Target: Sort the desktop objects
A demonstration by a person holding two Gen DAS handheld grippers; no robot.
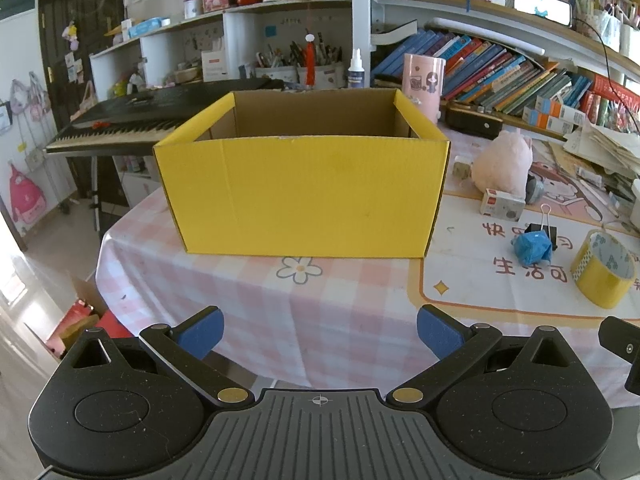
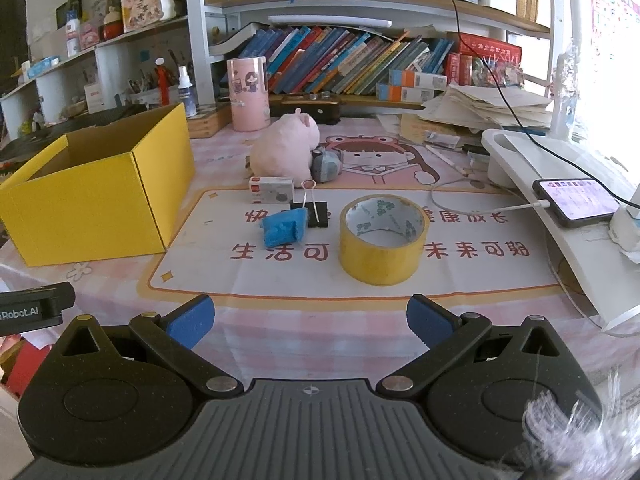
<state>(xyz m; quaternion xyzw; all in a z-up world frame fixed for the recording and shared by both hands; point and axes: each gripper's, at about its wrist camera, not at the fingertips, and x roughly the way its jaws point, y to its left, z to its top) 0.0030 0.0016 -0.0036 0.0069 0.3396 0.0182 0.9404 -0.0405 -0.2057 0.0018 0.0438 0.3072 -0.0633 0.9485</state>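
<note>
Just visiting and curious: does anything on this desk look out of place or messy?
The blue crumpled wad on the mat looks like scrap, lying against a black binder clip. The paper stack at the back is splayed unevenly. Nothing looks spilled or broken.

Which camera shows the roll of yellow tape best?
The right wrist view: the tape roll sits whole near the middle. In the left wrist view the same roll sits at the far right edge, distorted.

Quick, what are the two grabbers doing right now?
Left gripper: open, holding nothing.
Right gripper: open, holding nothing.
</note>
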